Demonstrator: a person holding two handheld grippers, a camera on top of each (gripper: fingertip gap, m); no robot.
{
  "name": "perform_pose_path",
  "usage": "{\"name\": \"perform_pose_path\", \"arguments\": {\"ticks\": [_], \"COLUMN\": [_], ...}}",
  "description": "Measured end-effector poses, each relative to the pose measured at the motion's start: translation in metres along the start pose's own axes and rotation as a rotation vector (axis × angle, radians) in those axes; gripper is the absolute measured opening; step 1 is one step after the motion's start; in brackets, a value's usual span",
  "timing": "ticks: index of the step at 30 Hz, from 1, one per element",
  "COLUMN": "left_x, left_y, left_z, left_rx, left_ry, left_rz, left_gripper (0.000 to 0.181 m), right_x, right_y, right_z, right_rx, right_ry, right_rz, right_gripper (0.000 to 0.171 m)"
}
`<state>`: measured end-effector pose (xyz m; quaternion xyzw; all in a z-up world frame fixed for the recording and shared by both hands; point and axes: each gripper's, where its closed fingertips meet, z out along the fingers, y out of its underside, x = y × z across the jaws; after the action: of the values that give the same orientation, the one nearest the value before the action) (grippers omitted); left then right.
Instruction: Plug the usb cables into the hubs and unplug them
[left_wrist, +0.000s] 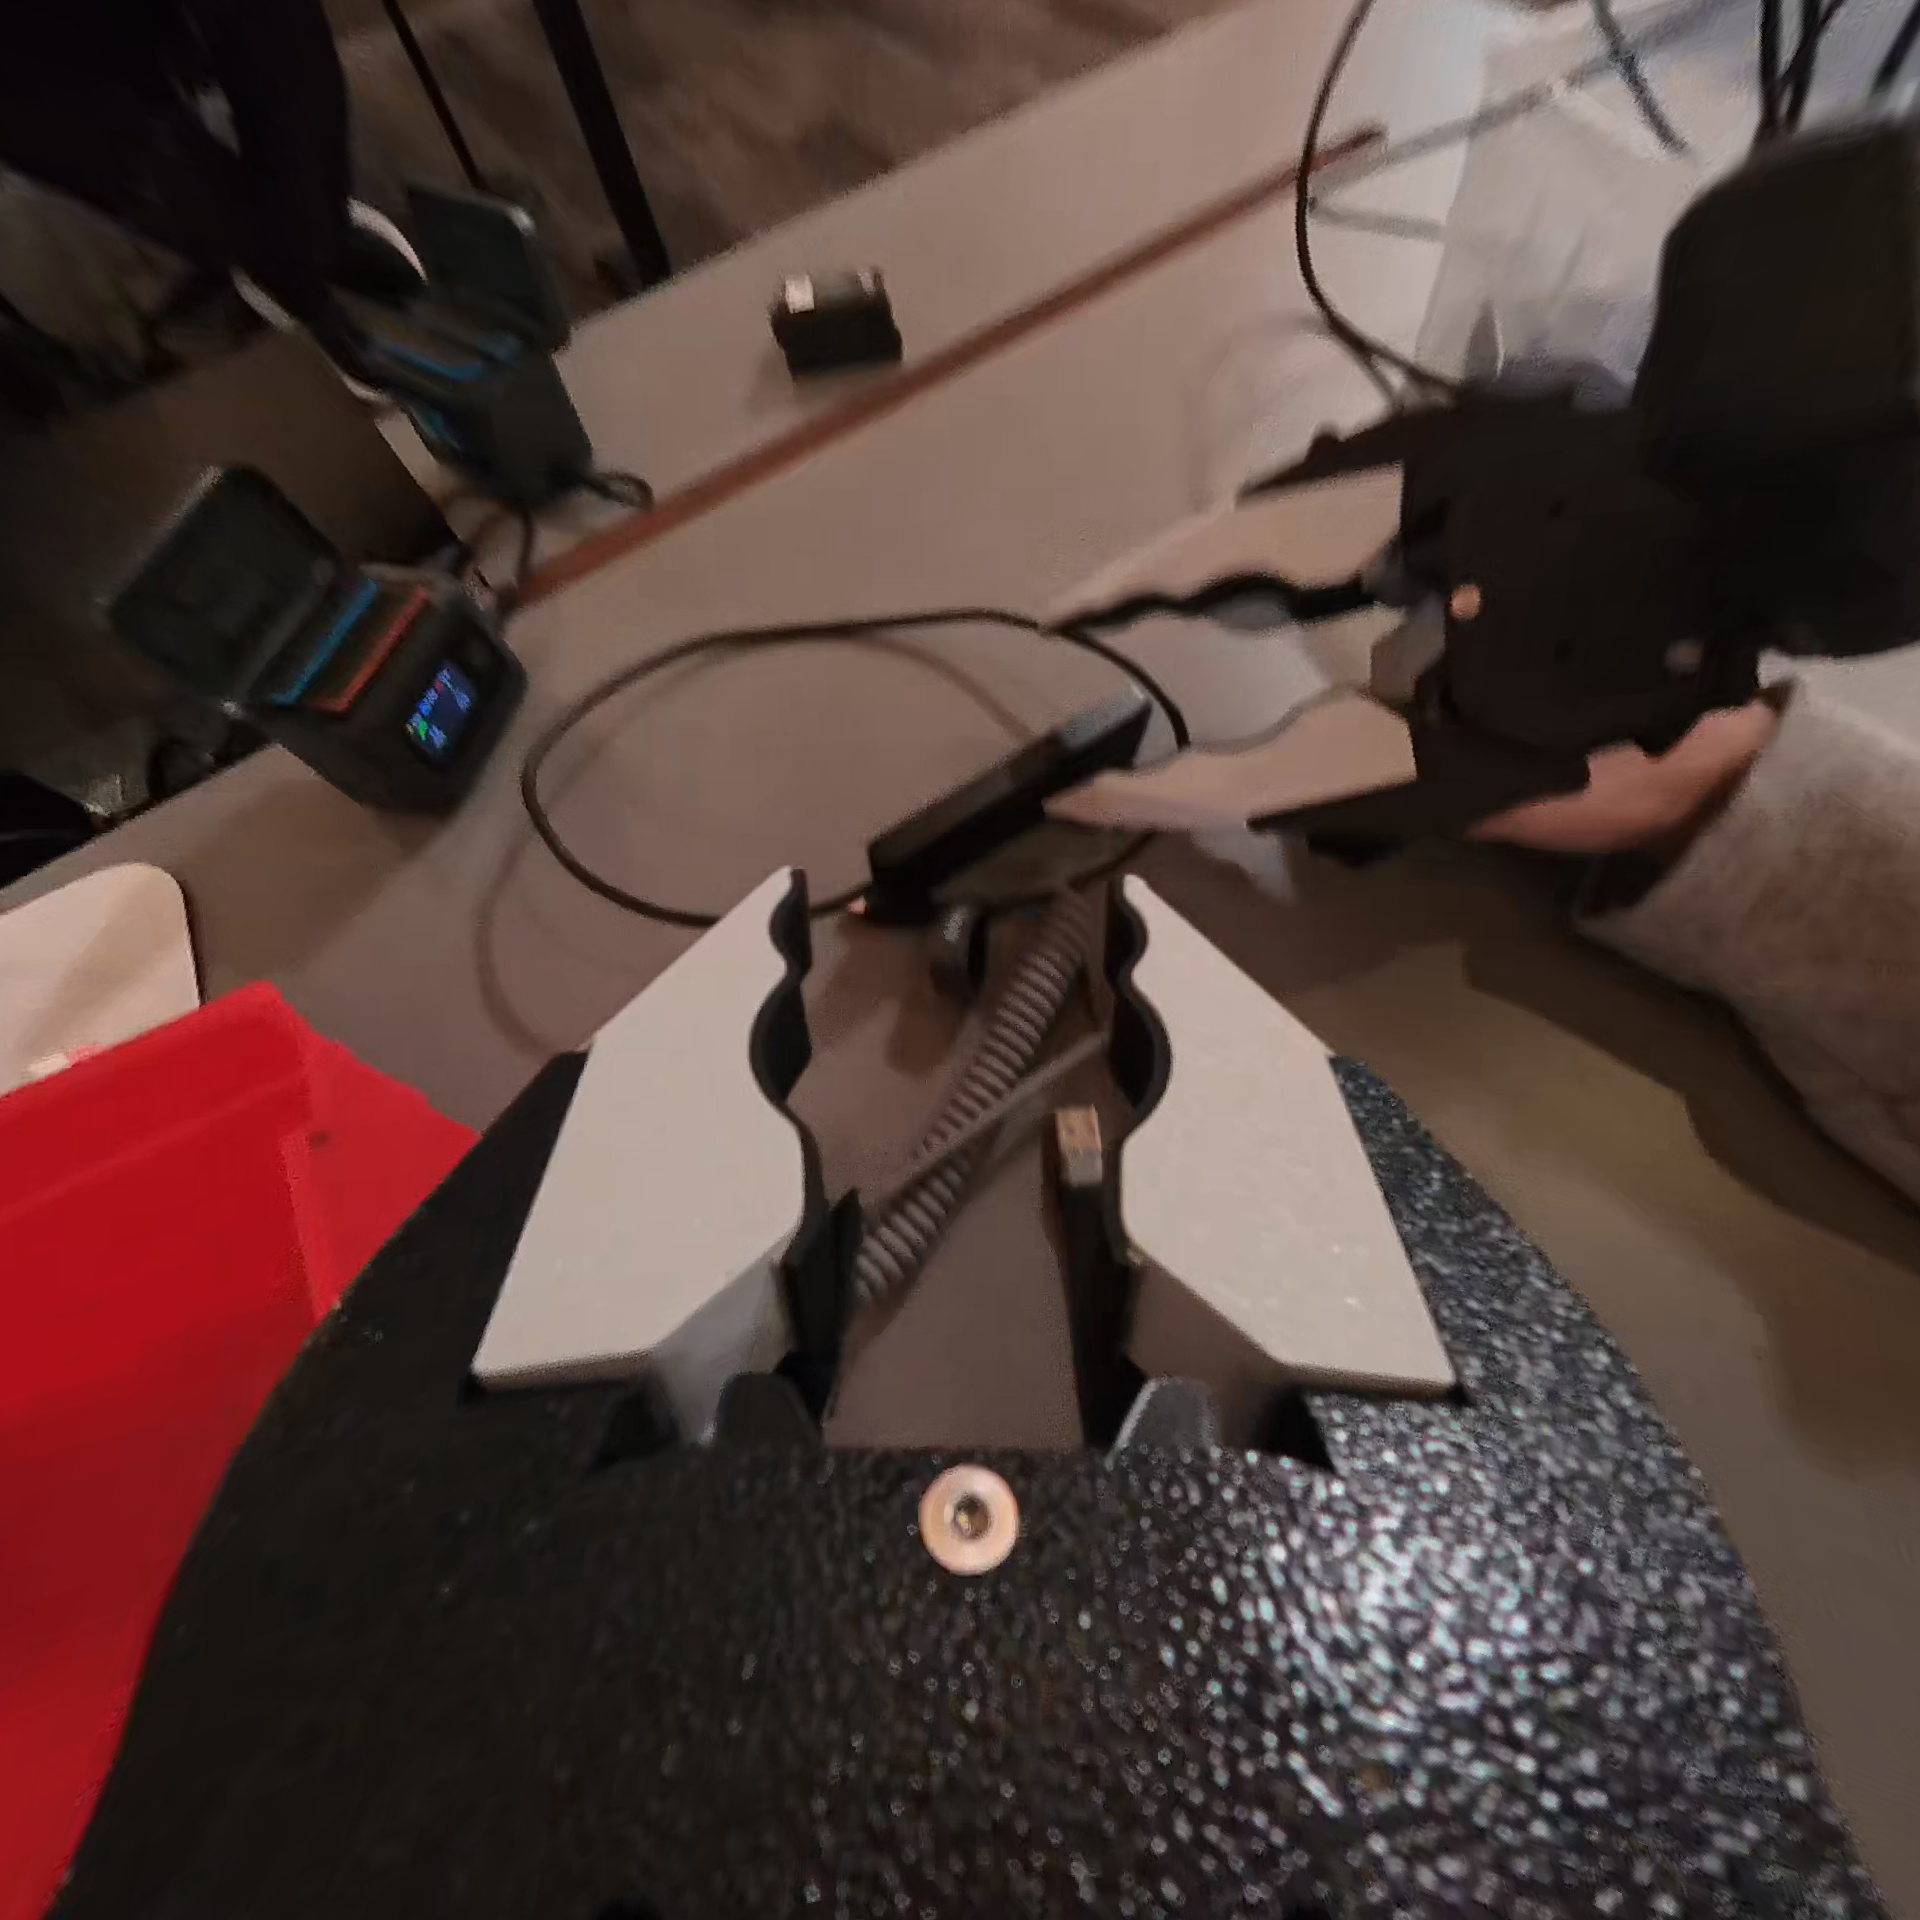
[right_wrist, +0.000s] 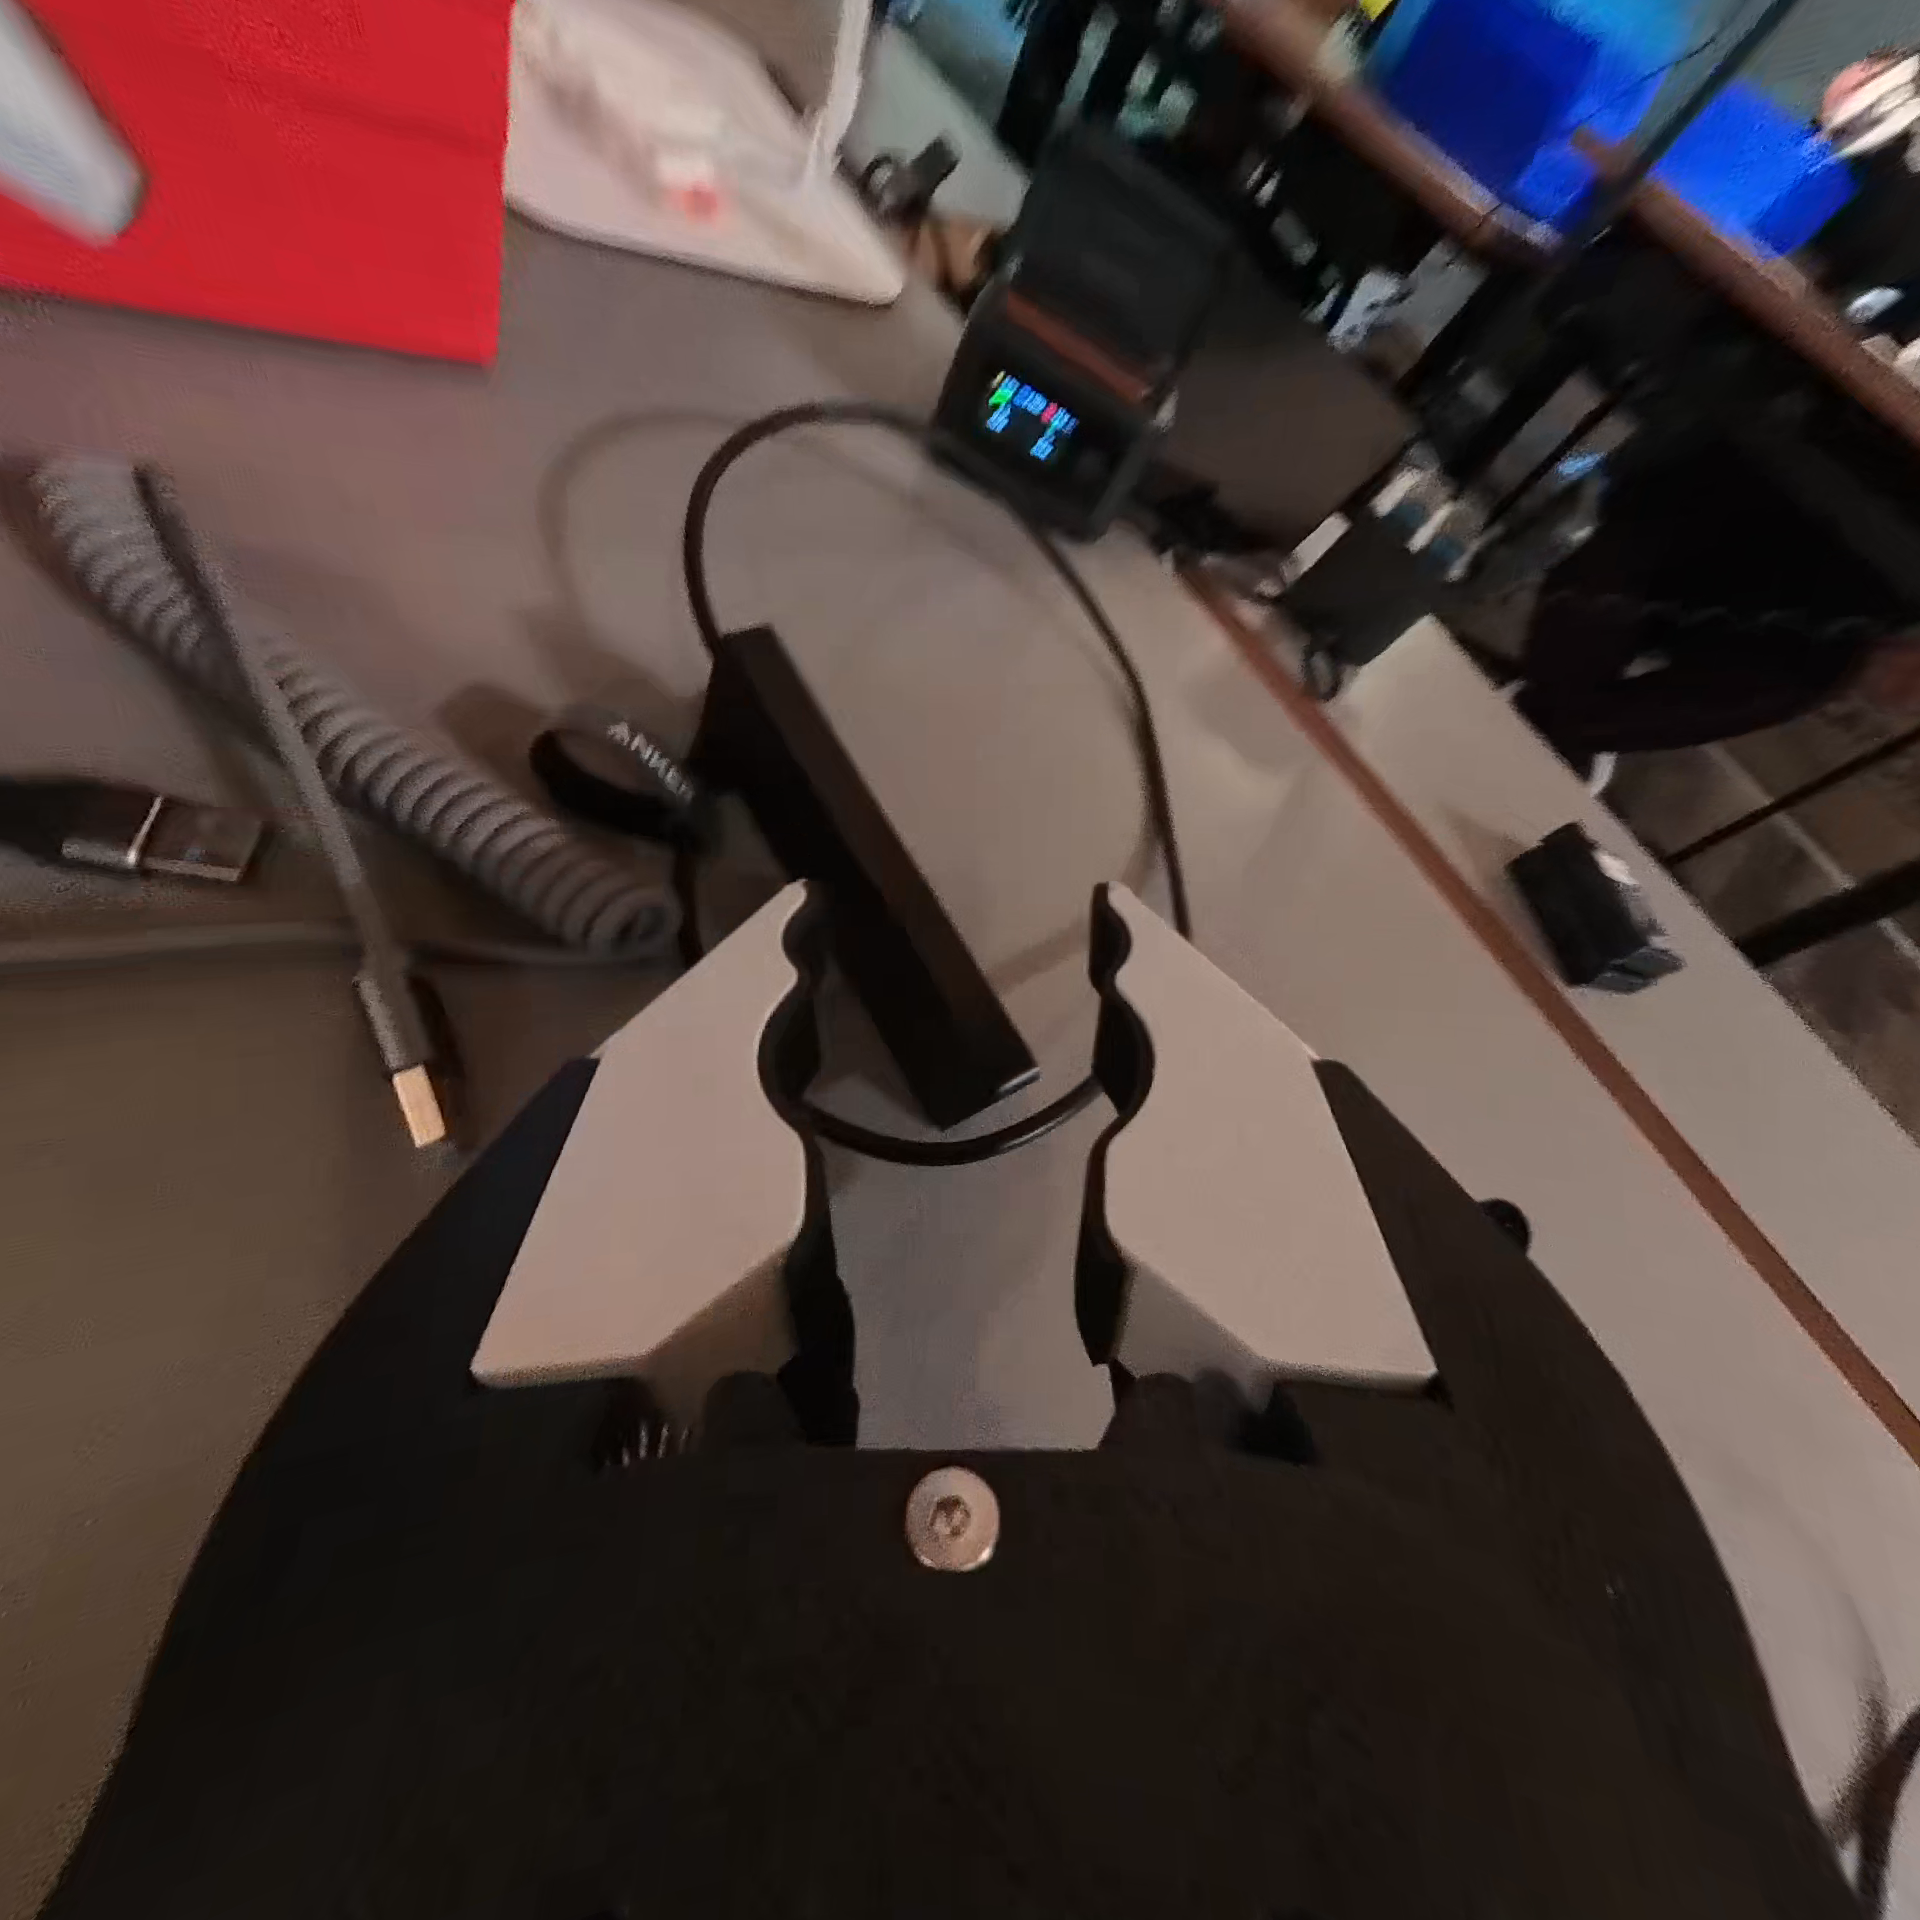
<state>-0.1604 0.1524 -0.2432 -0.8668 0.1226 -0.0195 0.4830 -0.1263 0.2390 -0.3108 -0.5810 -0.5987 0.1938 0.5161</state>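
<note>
A black USB hub (left_wrist: 1008, 800) lies on the grey table with its thin black cable (left_wrist: 644, 686) looped behind it. My right gripper (right_wrist: 951, 899) is open, its fingers on either side of the hub's near end (right_wrist: 894, 914) without closing on it. It also shows in the left wrist view (left_wrist: 1081, 717). My left gripper (left_wrist: 956, 894) is open just above the table. A USB plug (left_wrist: 1081, 1143) on a grey coiled cable (left_wrist: 997, 1060) lies between its fingers, close to the right one. The same plug (right_wrist: 421, 1107) and coil (right_wrist: 364, 748) show in the right wrist view.
A red bin (left_wrist: 156, 1299) and a white tray (left_wrist: 94, 956) stand at the left. A dark charger case with a small lit screen (left_wrist: 343, 665) and a small black block (left_wrist: 836, 322) sit farther back. Another metal-tipped plug (right_wrist: 156, 842) lies left. A grey sleeve (left_wrist: 1766, 935) rests at right.
</note>
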Motion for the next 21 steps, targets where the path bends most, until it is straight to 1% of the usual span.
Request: {"name": "perform_pose_path", "arguments": {"ticks": [2,3,5,6,7,8,10,12,15,16,18,21], "left_x": [-0.007,-0.009,-0.014,-0.015,-0.016,-0.014,-0.011,-0.006,0.002,0.005,0.013,0.024], "left_y": [-0.006,-0.006,-0.001,0.001,0.004,0.005,0.006,0.004,-0.004,-0.007,-0.015,-0.022], "left_z": [0.009,0.015,0.026,0.031,0.034,0.036,0.036,0.035,0.032,0.030,0.026,0.021], "left_rx": [0.063,0.079,0.090,0.100,0.109,0.117,0.147,0.186,0.243,0.259,0.299,0.336], "left_ry": [0.026,0.058,0.109,0.135,0.164,0.201,0.274,0.356,0.489,0.511,0.540,0.593], "left_rz": [-0.040,-0.061,-0.127,-0.166,-0.209,-0.255,-0.349,-0.426,-0.560,-0.544,-0.521,-0.529], "left_gripper": [0.055,0.058,0.059,0.060,0.060,0.059,0.059,0.066,0.077,0.083,0.082,0.080], "right_x": [-0.007,-0.009,-0.011,-0.011,-0.008,-0.001,0.013,0.019,0.011,0.006,-0.006,-0.016], "right_y": [0.013,0.019,0.018,0.016,0.016,0.014,-0.007,-0.032,-0.058,-0.066,-0.075,-0.082], "right_z": [0.006,0.008,0.009,0.008,0.007,0.004,-0.006,-0.020,-0.035,-0.038,-0.043,-0.048], "right_rx": [-0.094,-0.136,-0.126,-0.115,-0.114,-0.105,-0.024,0.060,0.152,0.180,0.224,0.258], "right_ry": [-0.038,-0.047,-0.040,-0.025,0.019,0.095,0.275,0.437,0.606,0.638,0.662,0.675], "right_rz": [-0.029,-0.053,-0.109,-0.155,-0.221,-0.306,-0.488,-0.634,-0.865,-0.929,-1.004,-1.060], "right_gripper": [0.041,0.031,0.026,0.012,0.008,0.008,0.008,0.008,0.008,0.008,0.008,0.008]}}
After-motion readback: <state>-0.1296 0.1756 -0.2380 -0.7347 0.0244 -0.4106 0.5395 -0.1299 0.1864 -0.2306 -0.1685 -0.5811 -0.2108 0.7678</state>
